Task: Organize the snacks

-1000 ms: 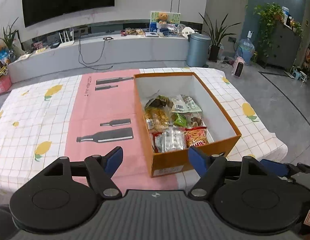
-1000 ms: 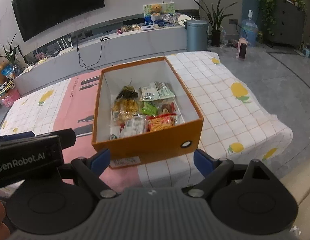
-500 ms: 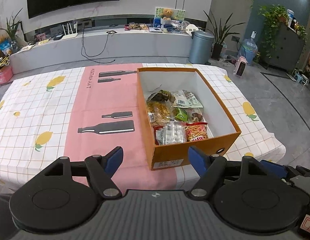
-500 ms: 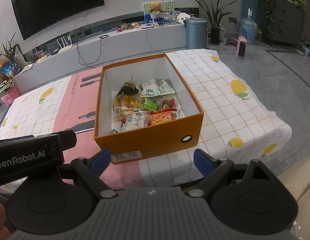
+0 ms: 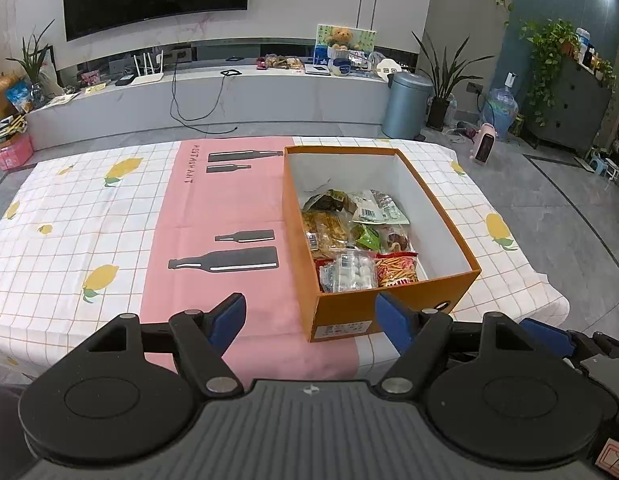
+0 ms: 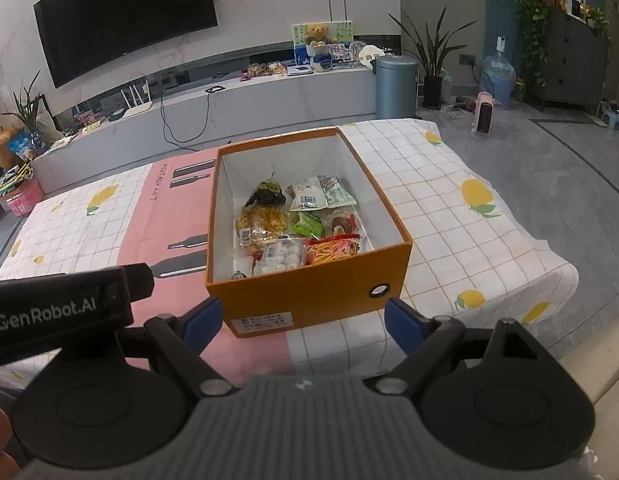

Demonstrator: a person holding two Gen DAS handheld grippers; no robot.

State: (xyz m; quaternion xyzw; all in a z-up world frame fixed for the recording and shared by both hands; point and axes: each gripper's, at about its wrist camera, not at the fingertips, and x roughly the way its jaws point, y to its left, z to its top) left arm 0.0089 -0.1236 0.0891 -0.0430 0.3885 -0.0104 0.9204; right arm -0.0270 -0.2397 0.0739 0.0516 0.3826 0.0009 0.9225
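Note:
An orange cardboard box point(image 5: 351, 316) point(image 6: 309, 300) with a white inside stands on the table's right half. Several snack packets lie in its near part: a clear bag of white sweets point(image 5: 351, 274) point(image 6: 279, 258), a red bag of sticks point(image 5: 397, 268) point(image 6: 333, 248), a green packet point(image 5: 365, 237) point(image 6: 307, 225), a yellow-brown bag point(image 5: 324, 229) point(image 6: 263, 222) and a white-green packet point(image 5: 375, 210) point(image 6: 321, 194). My left gripper point(image 5: 311, 316) hangs open over the near table edge, short of the box. My right gripper point(image 6: 303, 320) is open too, close to the box's near wall, with nothing between its blue fingers.
The table wears a white checked cloth with lemons point(image 5: 69, 240) and a pink strip printed with bottles point(image 5: 225, 208). The other gripper's black body point(image 6: 57, 308) shows at the left of the right wrist view. Behind are a low TV bench point(image 5: 229, 96), a grey bin point(image 5: 407, 106) and plants.
Both views have pulled back and up a little from the box, which now sits farther from the fingers. Both grippers stay open and hold nothing.

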